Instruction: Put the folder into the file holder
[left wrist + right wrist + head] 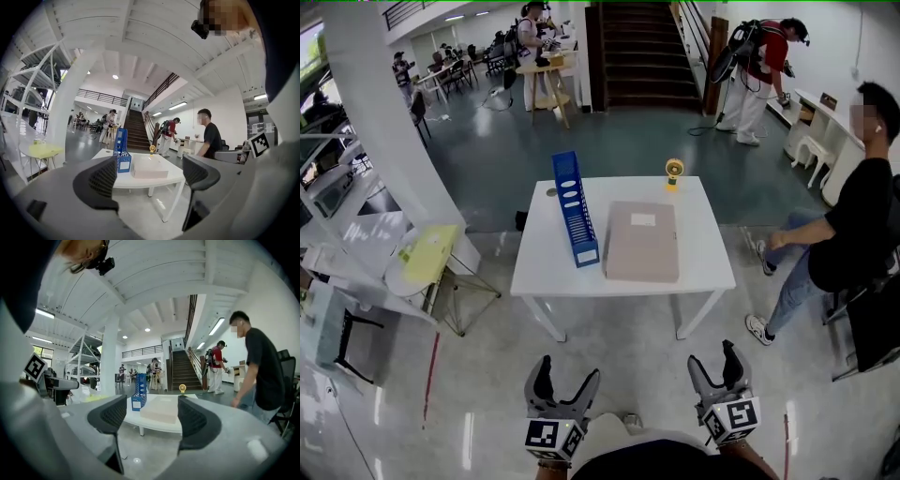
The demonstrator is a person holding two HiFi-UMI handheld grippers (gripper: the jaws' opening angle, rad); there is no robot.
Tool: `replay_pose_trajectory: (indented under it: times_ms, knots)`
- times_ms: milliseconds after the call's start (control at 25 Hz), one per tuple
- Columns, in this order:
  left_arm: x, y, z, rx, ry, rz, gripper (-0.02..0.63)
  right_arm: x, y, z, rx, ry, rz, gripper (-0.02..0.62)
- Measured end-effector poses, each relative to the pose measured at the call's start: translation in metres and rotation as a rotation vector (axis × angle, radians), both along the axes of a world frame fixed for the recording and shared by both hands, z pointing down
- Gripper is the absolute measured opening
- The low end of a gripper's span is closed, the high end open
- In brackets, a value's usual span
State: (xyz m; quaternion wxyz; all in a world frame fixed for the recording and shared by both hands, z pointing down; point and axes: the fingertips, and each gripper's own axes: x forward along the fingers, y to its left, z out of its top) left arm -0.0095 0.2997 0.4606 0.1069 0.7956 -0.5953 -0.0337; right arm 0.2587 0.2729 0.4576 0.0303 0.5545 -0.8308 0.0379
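Open hall with a grey glossy floor, stairs (642, 52) at the back, a white pillar (384, 122) on the left. White surface (534, 267) stands out in the middle, well ahead of both grippers.

- Folder (642, 242): beige, lying flat on the surface, right of centre, label near its far edge.
- File holder (575, 208): blue, upright, just beside the folder's left edge. Can't tell if they touch.
- Small yellow fan (674, 171): at the far edge of the surface, just beyond the folder.
- Left gripper (567, 372): jaws wide apart, nothing between them, held low over the floor.
- Right gripper (712, 356): same, jaws spread and empty.

Around it:
- Seated person (848, 225) in black, right of the surface, legs stretched toward its right side.
- Person in red (764, 66) standing by the stairs with gear on their back.
- Small round table (427, 253) with a yellow-green sheet on it, to the left of the surface.
- Bare floor between the grippers and the near edge of the surface.
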Motion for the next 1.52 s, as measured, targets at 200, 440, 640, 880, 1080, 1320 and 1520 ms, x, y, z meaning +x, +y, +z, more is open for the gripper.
replay_pose_trajectory:
  times_ms: [200, 440, 640, 880, 1080, 1320, 1520]
  knots:
    - [0.009, -0.012, 0.004, -0.004, -0.019, 0.008, 0.527, 0.006, -0.006, 0.003, 0.007, -0.005, -0.008, 0.364]
    - [0.014, -0.019, 0.010, -0.039, -0.007, -0.011, 0.537, 0.015, -0.014, 0.005, -0.004, -0.016, -0.010, 0.364]
    - [0.011, -0.025, 0.017, -0.071, -0.051, -0.043, 0.537, 0.019, -0.026, 0.008, -0.026, -0.032, -0.017, 0.364]
    - [0.009, -0.040, 0.025, -0.105, -0.060, -0.055, 0.537, 0.013, -0.044, 0.016, -0.037, -0.002, -0.069, 0.353]
    - [0.006, -0.071, 0.027, -0.107, -0.057, -0.064, 0.537, 0.005, -0.073, 0.021, -0.037, -0.014, -0.103, 0.362]
    - [0.010, -0.131, 0.025, -0.092, -0.073, -0.034, 0.537, -0.017, -0.121, 0.015, -0.037, -0.051, -0.170, 0.390]
    - [0.010, -0.182, 0.019, -0.079, -0.085, 0.002, 0.537, -0.037, -0.167, 0.021, -0.096, -0.082, -0.226, 0.425]
